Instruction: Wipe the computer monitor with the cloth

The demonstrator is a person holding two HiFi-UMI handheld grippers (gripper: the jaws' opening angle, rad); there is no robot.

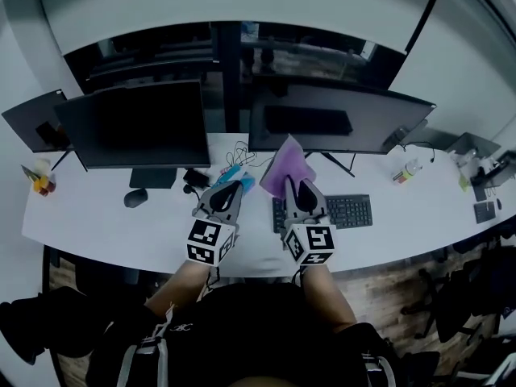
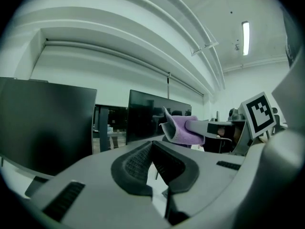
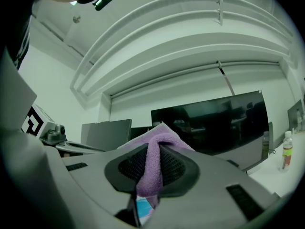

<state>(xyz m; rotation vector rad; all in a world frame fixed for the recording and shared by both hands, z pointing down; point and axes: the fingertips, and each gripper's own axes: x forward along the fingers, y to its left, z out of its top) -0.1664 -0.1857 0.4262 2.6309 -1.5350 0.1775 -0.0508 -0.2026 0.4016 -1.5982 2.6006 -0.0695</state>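
- Pinching the cloth [image 3: 153, 168] in the right gripper [image 3: 151, 162], both pads closing tight on a purple fold running down between them.
- Holding that cloth up above the desk [image 1: 105, 228], with its loose part fanning forward and up toward the right monitor [image 1: 334, 119]; not showing clearly whether cloth and screen are touching.
- Holding the left gripper [image 2: 152, 146] just beside the right one, at about the same height, its jaws meeting at the tips and gripping nothing.
- Pointing both grippers away from the body, toward the gap between the right monitor and the left monitor [image 1: 141, 123].
- Hovering the right gripper over the keyboard [image 1: 348, 210], with a mouse [image 1: 135, 197] lying below the left monitor and a bottle [image 1: 407, 170] standing far right.
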